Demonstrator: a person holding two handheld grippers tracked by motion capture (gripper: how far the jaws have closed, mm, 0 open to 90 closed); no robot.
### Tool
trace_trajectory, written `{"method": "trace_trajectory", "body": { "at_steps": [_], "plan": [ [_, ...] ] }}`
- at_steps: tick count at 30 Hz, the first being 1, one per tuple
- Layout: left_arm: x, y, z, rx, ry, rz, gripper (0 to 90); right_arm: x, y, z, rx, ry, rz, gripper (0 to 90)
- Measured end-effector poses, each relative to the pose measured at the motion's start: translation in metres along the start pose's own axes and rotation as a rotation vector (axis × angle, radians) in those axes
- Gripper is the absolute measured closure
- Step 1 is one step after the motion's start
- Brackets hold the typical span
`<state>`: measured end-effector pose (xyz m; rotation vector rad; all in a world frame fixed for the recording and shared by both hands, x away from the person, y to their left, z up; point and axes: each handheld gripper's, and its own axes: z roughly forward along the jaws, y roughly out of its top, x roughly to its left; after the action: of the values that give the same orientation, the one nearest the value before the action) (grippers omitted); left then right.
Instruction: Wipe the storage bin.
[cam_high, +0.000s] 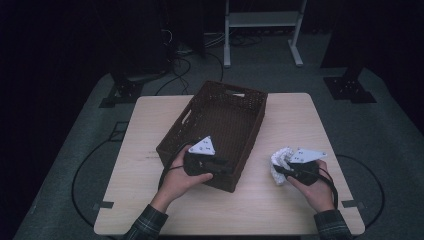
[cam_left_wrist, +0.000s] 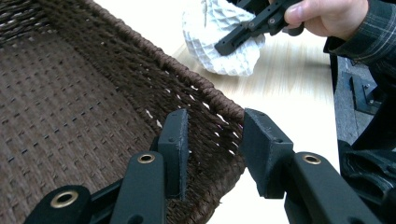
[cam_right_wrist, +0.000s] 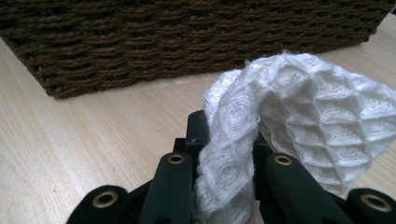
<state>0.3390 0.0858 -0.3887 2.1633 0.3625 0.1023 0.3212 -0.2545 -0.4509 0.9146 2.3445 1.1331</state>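
A dark brown woven basket (cam_high: 200, 100) stands at the middle of the table, with nothing in the part I can see. My left gripper (cam_high: 226, 165) is at its near right corner. In the left gripper view the jaws straddle the basket wall (cam_left_wrist: 140, 79), one inside and one outside, and my left gripper (cam_left_wrist: 215, 126) is shut on it. A white waffle-weave cloth (cam_high: 279, 157) is bunched on the table to the right of the basket. My right gripper (cam_high: 281, 169) is shut on a fold of it. In the right gripper view the cloth (cam_right_wrist: 317, 107) drapes over my right gripper (cam_right_wrist: 229, 126).
The light wooden table (cam_high: 150, 120) has bare room left of the basket and along its near edge. The basket's side wall (cam_right_wrist: 187, 37) stands just beyond the cloth. Dark stands and cables (cam_high: 185, 65) lie on the floor behind the table.
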Motion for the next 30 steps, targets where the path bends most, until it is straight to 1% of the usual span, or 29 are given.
{"method": "trace_trajectory", "body": {
  "at_steps": [5,12,14,15,16,18,22,25,30],
  "plan": [
    [0.004,-0.003,-0.008,-0.007,-0.004,-0.006,56.7,-0.001,-0.001,-0.001,-0.001,-0.002,0.004,77.7],
    [0.009,-0.008,-0.02,0.014,-0.003,0.003,51.8,-0.001,-0.001,-0.001,-0.001,-0.003,0.003,77.7],
    [0.009,-0.01,-0.024,0.014,0.0,0.002,50.2,-0.001,-0.001,0.0,-0.001,-0.002,0.003,77.7],
    [0.01,-0.011,-0.027,0.003,0.0,0.0,49.1,-0.001,-0.001,0.0,-0.001,-0.002,0.003,77.8],
    [0.011,-0.012,-0.033,-0.007,0.007,0.001,48.9,-0.001,-0.001,0.0,-0.001,-0.002,0.003,77.8],
    [0.014,-0.013,-0.04,-0.008,0.021,0.001,47.9,-0.001,-0.001,0.0,0.0,-0.002,0.002,77.8],
    [0.024,-0.022,-0.064,-0.015,0.07,-0.022,46.9,-0.001,-0.001,0.001,0.001,-0.001,0.003,77.8],
    [0.032,-0.031,-0.079,-0.024,0.101,-0.047,46.0,-0.001,-0.001,0.001,0.002,0.001,0.003,77.8],
    [0.045,-0.044,-0.093,-0.014,0.133,-0.073,44.2,-0.001,-0.001,0.001,0.003,0.001,0.005,77.7]
  ]
}}
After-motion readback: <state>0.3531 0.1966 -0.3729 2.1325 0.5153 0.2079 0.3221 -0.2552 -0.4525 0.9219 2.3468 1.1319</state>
